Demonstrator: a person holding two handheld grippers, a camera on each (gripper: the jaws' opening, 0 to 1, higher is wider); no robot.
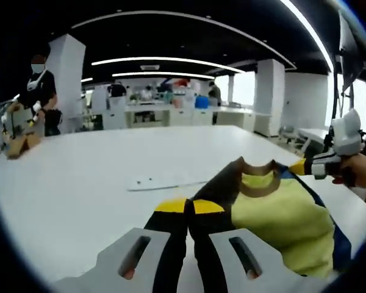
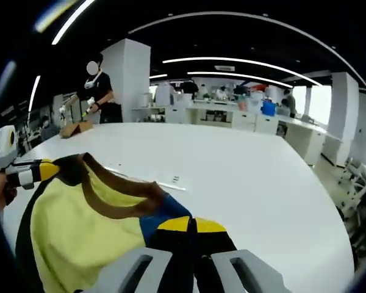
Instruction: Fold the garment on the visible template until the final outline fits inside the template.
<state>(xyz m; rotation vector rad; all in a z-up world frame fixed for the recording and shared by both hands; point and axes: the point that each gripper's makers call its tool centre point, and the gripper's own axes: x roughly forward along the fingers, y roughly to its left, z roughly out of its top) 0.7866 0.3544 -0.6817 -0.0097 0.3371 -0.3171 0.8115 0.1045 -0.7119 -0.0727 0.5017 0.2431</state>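
Left gripper view: one garment [image 1: 274,213], yellow with brown collar and blue trim, held raised over the near side of one white table [image 1: 110,165]. Left gripper [image 1: 188,207] and right gripper [image 2: 192,226] each pinch its shoulder edge, jaws pressed together. Soft, light and limp by the look; best held at the shoulders.

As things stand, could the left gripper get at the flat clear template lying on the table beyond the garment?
Probably not yet: the left gripper is shut on the garment. The template lies on bare table ahead with nothing between, so the way is free once it lets go.
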